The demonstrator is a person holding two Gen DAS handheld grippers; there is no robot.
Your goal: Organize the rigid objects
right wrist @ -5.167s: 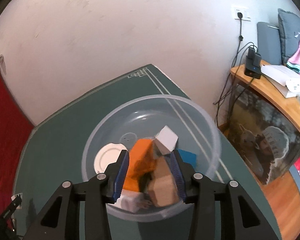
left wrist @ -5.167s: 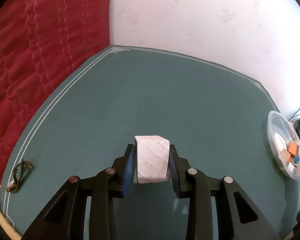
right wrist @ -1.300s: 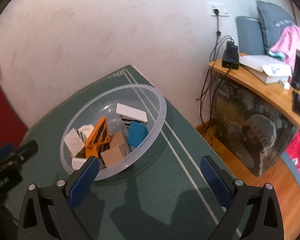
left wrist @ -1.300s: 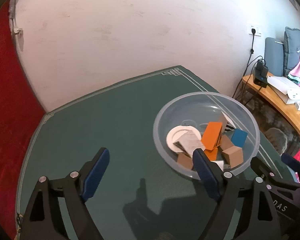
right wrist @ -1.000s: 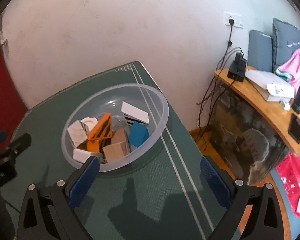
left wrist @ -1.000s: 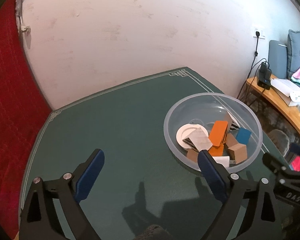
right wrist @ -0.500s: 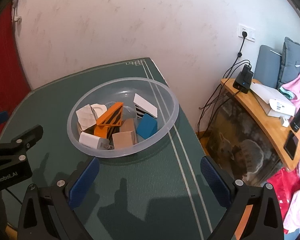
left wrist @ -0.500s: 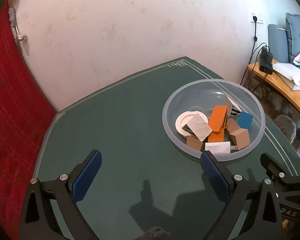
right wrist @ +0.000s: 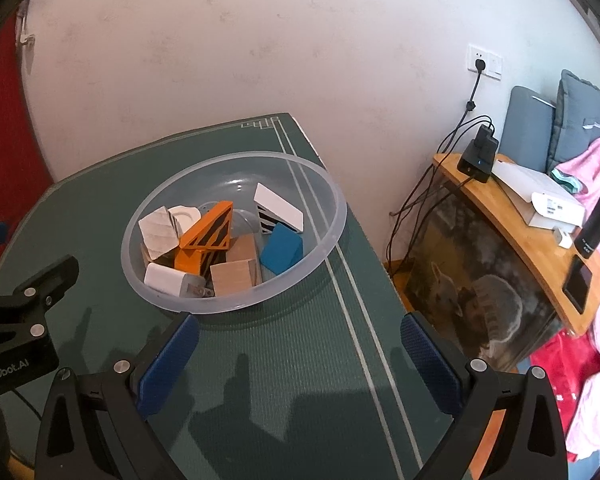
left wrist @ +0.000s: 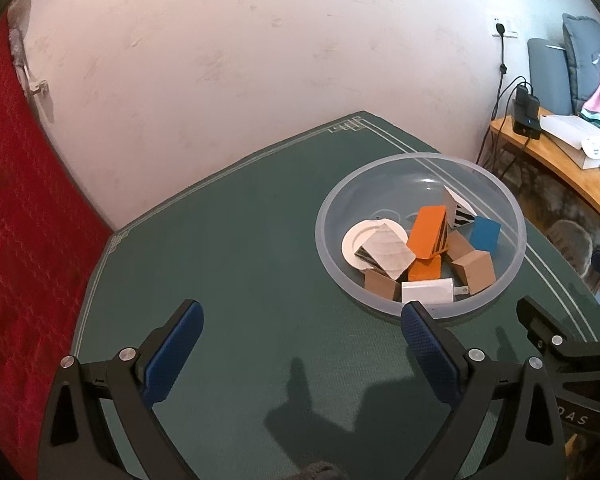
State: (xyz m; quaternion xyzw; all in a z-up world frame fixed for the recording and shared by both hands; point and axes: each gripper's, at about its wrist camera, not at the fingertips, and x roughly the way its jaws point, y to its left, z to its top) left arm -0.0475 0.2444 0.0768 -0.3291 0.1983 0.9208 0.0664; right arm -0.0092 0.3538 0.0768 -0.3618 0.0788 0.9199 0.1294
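Clear plastic bowl (left wrist: 516, 220) of blocks (right wrist: 236, 276) is seen ahead of the left gripper (left wrist: 300, 332) and right gripper (right wrist: 298, 340), both spread wide and empty above the surface (left wrist: 228, 248).

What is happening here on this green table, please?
A person is sorting small rigid things into a clear plastic bowl on the green table. The bowl holds an orange wedge, a blue block, wooden blocks, a white charger and other pieces. Both the left hand-held gripper and the right hand-held gripper are open, hold nothing, and sit short of the bowl. No loose piece shows on the table.
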